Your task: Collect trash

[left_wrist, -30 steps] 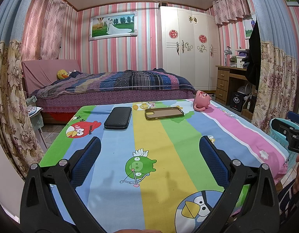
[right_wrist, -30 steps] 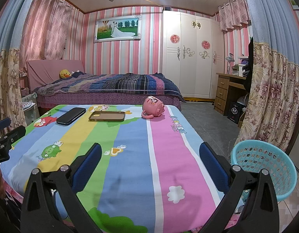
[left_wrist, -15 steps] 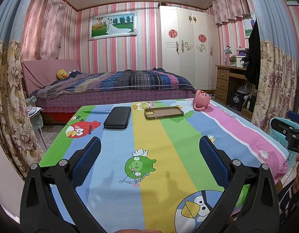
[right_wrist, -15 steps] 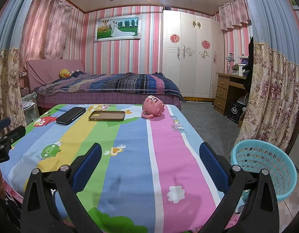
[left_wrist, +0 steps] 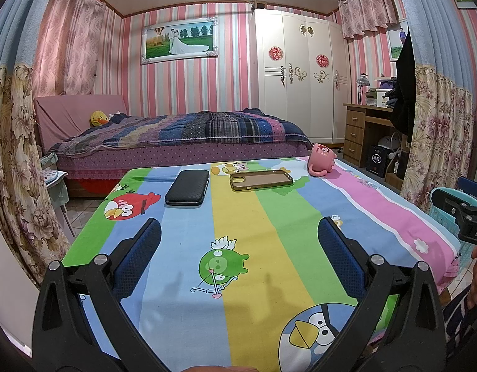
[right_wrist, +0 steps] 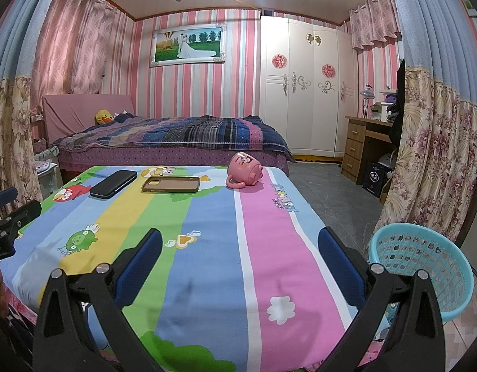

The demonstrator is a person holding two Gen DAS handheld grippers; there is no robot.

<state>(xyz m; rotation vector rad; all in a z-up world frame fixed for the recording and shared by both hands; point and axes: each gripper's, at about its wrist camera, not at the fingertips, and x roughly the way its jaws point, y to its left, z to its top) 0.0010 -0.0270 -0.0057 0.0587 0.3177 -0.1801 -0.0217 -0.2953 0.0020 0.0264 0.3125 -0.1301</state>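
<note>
A table under a striped cartoon cloth carries three items along its far edge: a black case, an olive-brown phone case and a pink mug lying on its side. A turquoise mesh basket stands on the floor off the table's right edge. My left gripper hovers open over the near middle of the cloth with nothing between its fingers. My right gripper stands open and empty over the near right part.
A bed with a plaid blanket lies behind the table. A white wardrobe and a wooden desk fill the back right. Floral curtains hang close at both sides. Grey floor runs right of the table.
</note>
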